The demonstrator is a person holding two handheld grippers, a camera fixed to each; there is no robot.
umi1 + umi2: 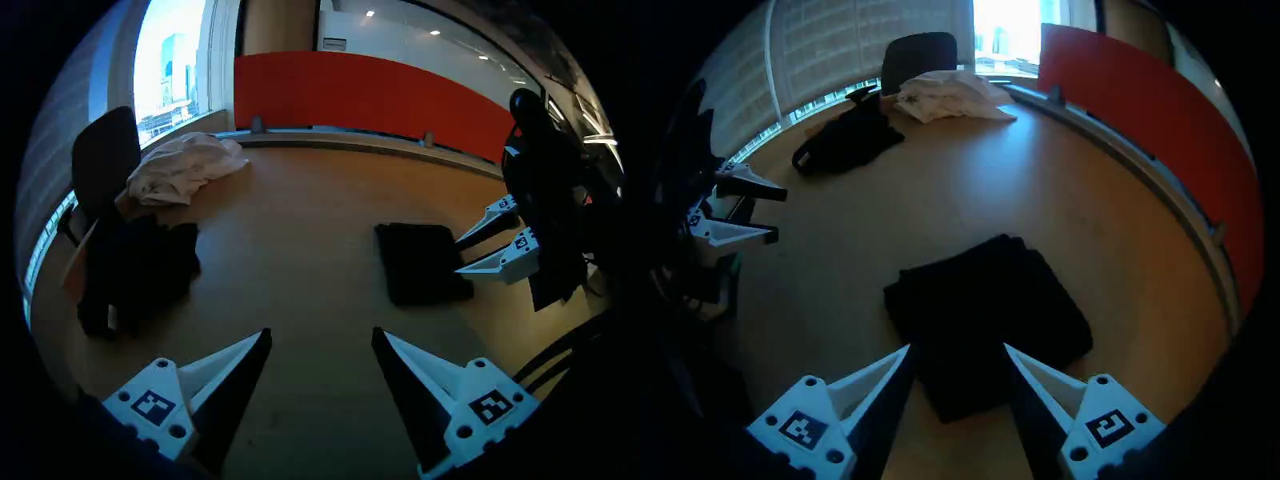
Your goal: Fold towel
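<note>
Jaws: those of the right gripper (958,352) are standing wide apart, gripping nothing, and are straddling the near edge of the towel, probably lining up to pinch or press it.
Towel (984,320): it is lying flat on the tabletop (1088,200), toward the near edge, as a compact black block. It is looking already doubled over, though its layers are blurring into one dark mass.
Left gripper (320,344): it is hanging over bare wood beside the towel with its fingers spread and empty. I judge it is waiting clear so the other hand can work.
Dark heap (144,256): it is sitting toward the far left corner, well apart from the towel. I cannot tell whether it is a garment or a bag.
White cloth (184,164): it is lying bunched at the far edge by the window (172,64), perhaps laundry waiting its turn.
Chair (104,156): it is standing behind the heap, its lower half being cut off by the tabletop.
Red panel (360,92): it is running along the far edge.
Hidden: the person is showing as a dark shape behind each gripper's far-off twin, with no detail coming through.
</note>
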